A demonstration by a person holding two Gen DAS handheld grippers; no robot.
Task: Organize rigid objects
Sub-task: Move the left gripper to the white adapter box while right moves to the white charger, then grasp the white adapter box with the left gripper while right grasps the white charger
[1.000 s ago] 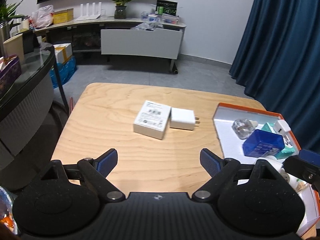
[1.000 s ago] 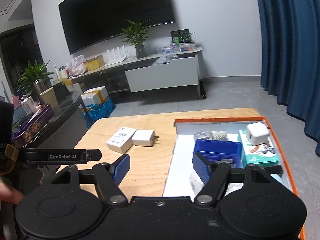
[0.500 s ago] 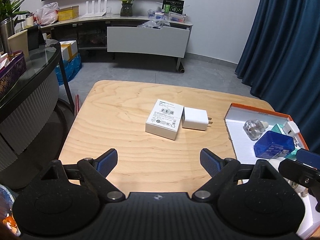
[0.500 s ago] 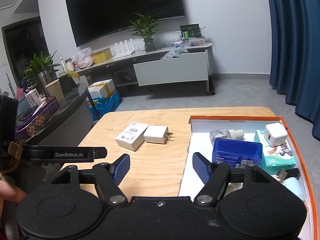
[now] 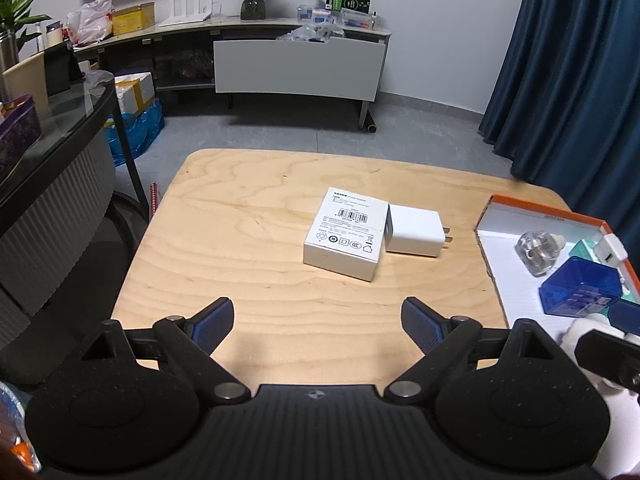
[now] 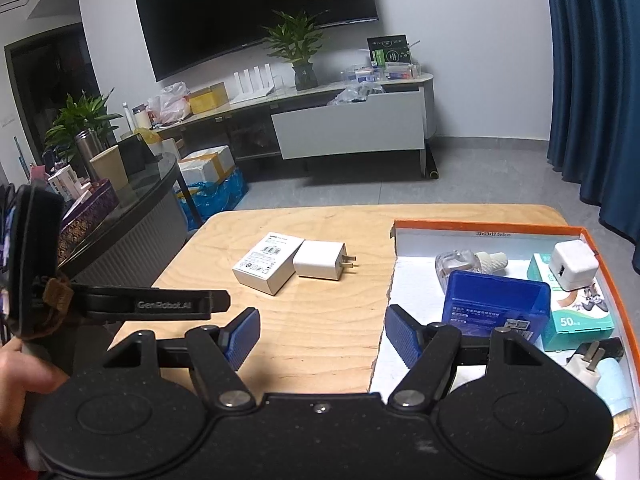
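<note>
Tongs above a wooden surface with small things to sort

Left tongs [image 5: 318, 316] hung over the bare wood with nothing between the blue pads, and the jaws were opening wider. Right tongs [image 6: 322, 330] were released too, spread over the edge of the orange box [image 6: 486, 227], gripping nothing. A white carton [image 5: 346, 234] lay in the middle of the surface [image 5: 240, 240], and a white charger [image 5: 414, 231] lay touching its right side, prongs pointing at the orange box. Inside the box sat a blue case [image 6: 496, 306], a clear bottle [image 6: 460, 262], a green packet [image 6: 576, 314] with a white plug cube [image 6: 572, 265] on top, and another plug [image 6: 586, 366] near the front.
</note>
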